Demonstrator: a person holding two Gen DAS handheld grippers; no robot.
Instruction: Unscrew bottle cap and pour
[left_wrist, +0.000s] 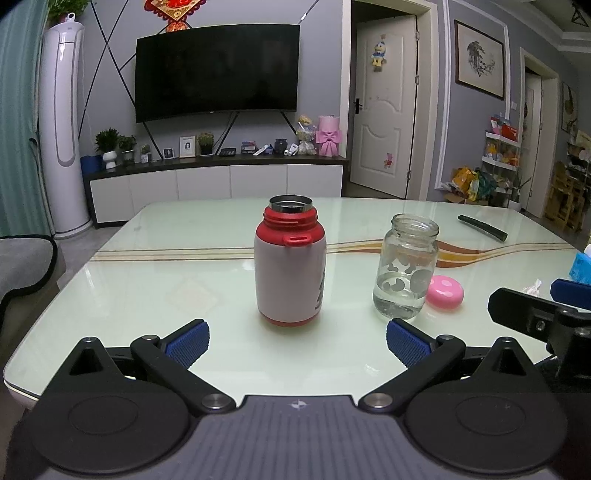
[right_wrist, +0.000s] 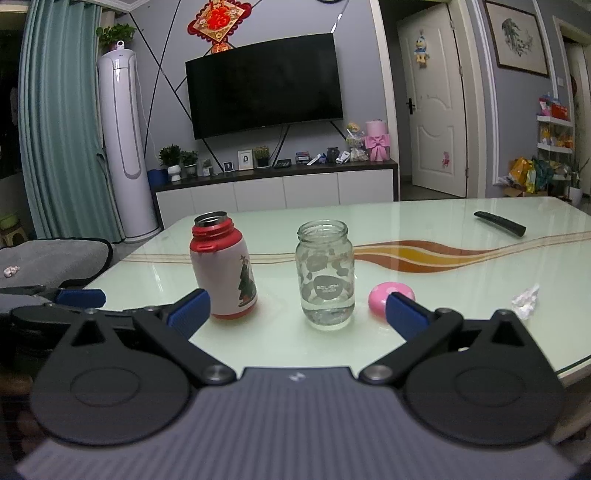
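A red and white flask (left_wrist: 290, 264) stands upright on the glass table, uncapped, its steel mouth open; it also shows in the right wrist view (right_wrist: 224, 266). To its right stands a clear glass jar (left_wrist: 406, 267) with a little water at the bottom, also in the right wrist view (right_wrist: 325, 273). A pink cap (left_wrist: 444, 291) lies on the table just right of the jar, also in the right wrist view (right_wrist: 384, 293). My left gripper (left_wrist: 297, 341) is open and empty, short of the flask. My right gripper (right_wrist: 295, 308) is open and empty, short of the jar.
A black remote (left_wrist: 482, 228) lies at the far right of the table (left_wrist: 166, 280). A crumpled tissue (right_wrist: 526, 299) lies near the right edge, and a blue tissue pack (left_wrist: 581, 266) is at the right. A grey chair (right_wrist: 48, 258) stands left of the table.
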